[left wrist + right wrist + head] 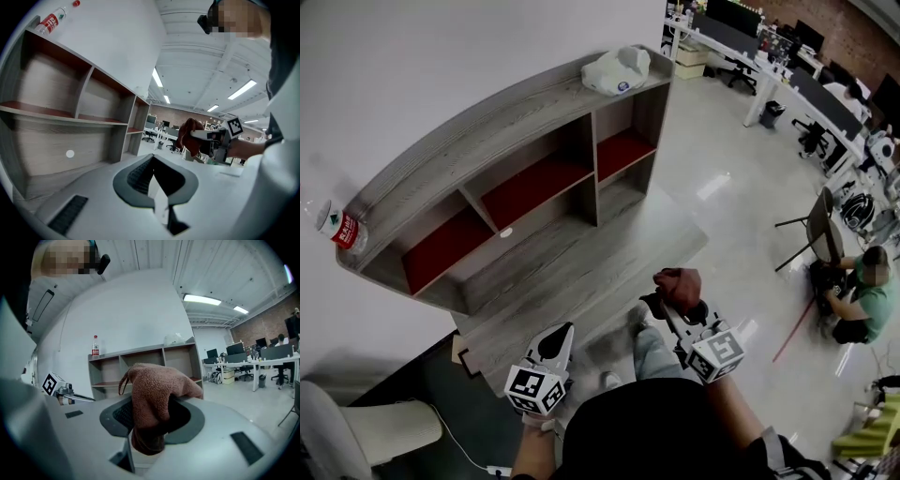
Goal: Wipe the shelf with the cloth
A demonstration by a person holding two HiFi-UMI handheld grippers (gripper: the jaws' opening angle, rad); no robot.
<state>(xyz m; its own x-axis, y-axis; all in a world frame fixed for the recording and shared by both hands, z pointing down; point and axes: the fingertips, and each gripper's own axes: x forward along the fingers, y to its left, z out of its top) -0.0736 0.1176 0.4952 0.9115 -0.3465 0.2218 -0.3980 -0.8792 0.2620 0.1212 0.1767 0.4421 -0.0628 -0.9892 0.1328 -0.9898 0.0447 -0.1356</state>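
The grey wooden shelf unit (487, 131) with red inner boards stands against the white wall, ahead of both grippers. A brown-red cloth (678, 284) is bunched in my right gripper (673, 302), whose jaws are shut on it, held in the air in front of the shelf's lower right corner. In the right gripper view the cloth (152, 399) drapes over the jaws and hides the pads. My left gripper (555, 339) hangs lower left of the cloth, jaws together and empty. From the left gripper view the shelf (70, 117) is on the left and the cloth (191, 136) on the right.
A water bottle (337, 228) lies at the left end of the shelf top, and a white cap (617, 70) sits at its right end. A white chair (356, 431) stands lower left. Office desks (769, 56) and a seated person (862, 300) are off right.
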